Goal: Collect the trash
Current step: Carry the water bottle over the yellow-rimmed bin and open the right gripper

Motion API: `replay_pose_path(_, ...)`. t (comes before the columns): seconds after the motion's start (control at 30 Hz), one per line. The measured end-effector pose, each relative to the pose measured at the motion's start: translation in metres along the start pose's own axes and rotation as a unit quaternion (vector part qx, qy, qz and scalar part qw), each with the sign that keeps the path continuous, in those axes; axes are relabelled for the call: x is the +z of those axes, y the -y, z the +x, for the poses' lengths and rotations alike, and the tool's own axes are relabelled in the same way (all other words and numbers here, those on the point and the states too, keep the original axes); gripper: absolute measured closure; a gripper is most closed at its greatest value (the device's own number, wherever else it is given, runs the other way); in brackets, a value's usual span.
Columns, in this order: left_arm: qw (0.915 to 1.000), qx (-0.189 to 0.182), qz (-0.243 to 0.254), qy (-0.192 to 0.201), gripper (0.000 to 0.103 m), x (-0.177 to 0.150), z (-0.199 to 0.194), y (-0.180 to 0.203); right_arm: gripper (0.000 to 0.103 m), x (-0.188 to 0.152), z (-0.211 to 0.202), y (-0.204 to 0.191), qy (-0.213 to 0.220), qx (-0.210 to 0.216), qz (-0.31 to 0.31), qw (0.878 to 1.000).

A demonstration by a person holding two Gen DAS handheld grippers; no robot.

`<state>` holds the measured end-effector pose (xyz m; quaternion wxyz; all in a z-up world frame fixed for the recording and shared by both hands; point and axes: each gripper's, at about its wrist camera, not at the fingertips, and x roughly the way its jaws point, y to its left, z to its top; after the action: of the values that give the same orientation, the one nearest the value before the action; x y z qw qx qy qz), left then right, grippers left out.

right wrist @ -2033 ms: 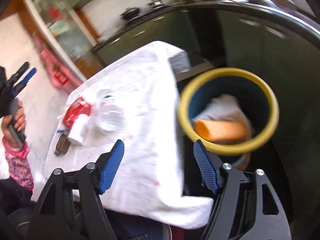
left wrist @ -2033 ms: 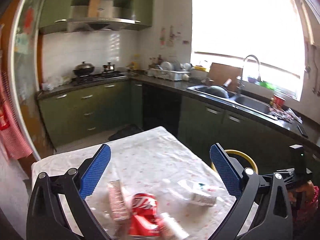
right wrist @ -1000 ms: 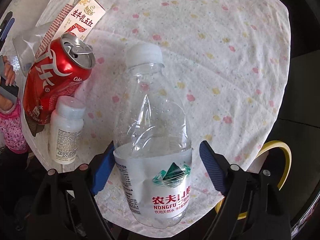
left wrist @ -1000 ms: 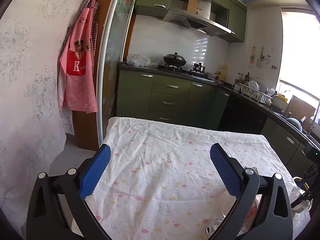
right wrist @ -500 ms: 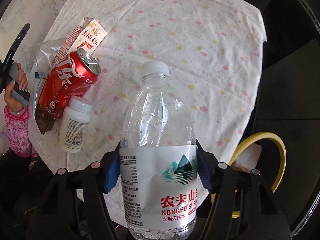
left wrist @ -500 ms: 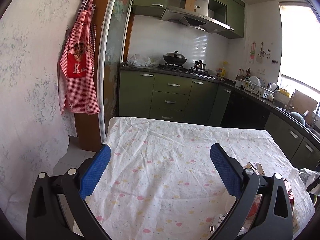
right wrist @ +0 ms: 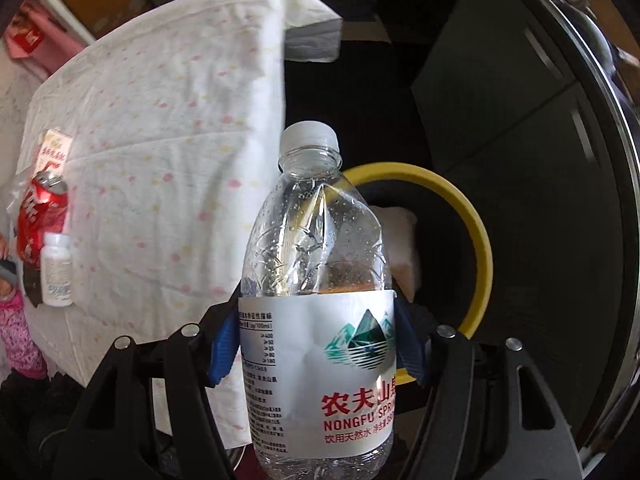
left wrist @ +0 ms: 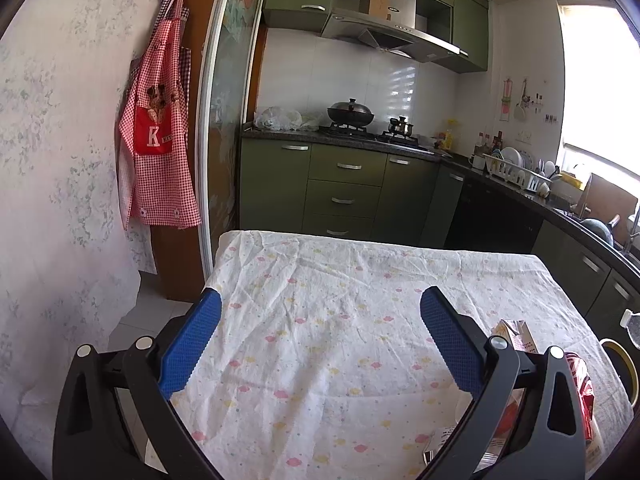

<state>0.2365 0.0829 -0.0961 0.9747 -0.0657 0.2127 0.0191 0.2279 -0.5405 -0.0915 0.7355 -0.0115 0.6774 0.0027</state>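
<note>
My right gripper (right wrist: 316, 344) is shut on a clear plastic water bottle (right wrist: 316, 240) with a white cap, its blue pads pressing on the label. The bottle hangs off the table's edge, over the yellow-rimmed bin (right wrist: 476, 240) on the floor. White paper (right wrist: 404, 248) lies in the bin. Back on the tablecloth (right wrist: 160, 120) lie a red soda can (right wrist: 38, 216), a white pill bottle (right wrist: 58, 270) and a milk carton (right wrist: 54, 152). My left gripper (left wrist: 320, 320) is open above the cloth with nothing between its fingers; the carton (left wrist: 516, 334) and can (left wrist: 580, 376) sit to its right.
Dark green kitchen cabinets (left wrist: 344, 196) with a hob stand beyond the table. A red checked apron (left wrist: 156, 152) hangs on the wall at left. A person's pink sleeve (right wrist: 16, 332) is at the table's near left corner. A counter edge (right wrist: 592, 160) curves past the bin.
The right gripper has closed on the water bottle, lifted it off the table and carried it sideways to above the bin. The left gripper, which swung left two seconds ago, now stays still.
</note>
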Motion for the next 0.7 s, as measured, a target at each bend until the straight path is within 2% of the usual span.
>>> replay_pose_path(0.03, 1.0, 0.0, 0.001, 0.0, 0.005, 0.0, 0.0, 0.0, 0.037, 0.002, 0.01, 0.014, -0.008, -0.014, 0.014, 1.0)
replay_pose_path(0.07, 1.0, 0.0, 0.001, 0.0, 0.005, 0.0, 0.0, 0.0, 0.029, 0.003, 0.018, 0.024, -0.012, -0.031, 0.028, 0.999)
replay_pose_path(0.1, 1.0, 0.0, 0.002, 0.0, 0.005, -0.001, 0.001, 0.0, 0.027, 0.004, 0.025, 0.036, -0.015, -0.052, 0.044, 0.998)
replay_pose_path(0.13, 1.0, 0.0, 0.001, 0.0, 0.005, -0.001, 0.001, 0.0, 0.027, 0.004, 0.028, 0.044, -0.015, -0.054, 0.056, 0.997)
replay_pose_path(0.27, 1.0, -0.001, 0.001, -0.002, 0.005, 0.0, 0.001, 0.0, 0.027, -0.005, 0.014, 0.053, 0.023, -0.02, 0.086, 0.996)
replay_pose_path(0.47, 0.9999, -0.006, 0.011, -0.004, 0.005, 0.0, 0.002, 0.005, 0.027, -0.051, -0.018, 0.017, 0.09, 0.03, 0.073, 0.993)
replay_pose_path(0.7, 0.9994, -0.024, 0.023, 0.012, 0.005, 0.01, -0.014, 0.017, 0.027, -0.109, -0.005, -0.032, 0.123, 0.06, 0.054, 0.989)
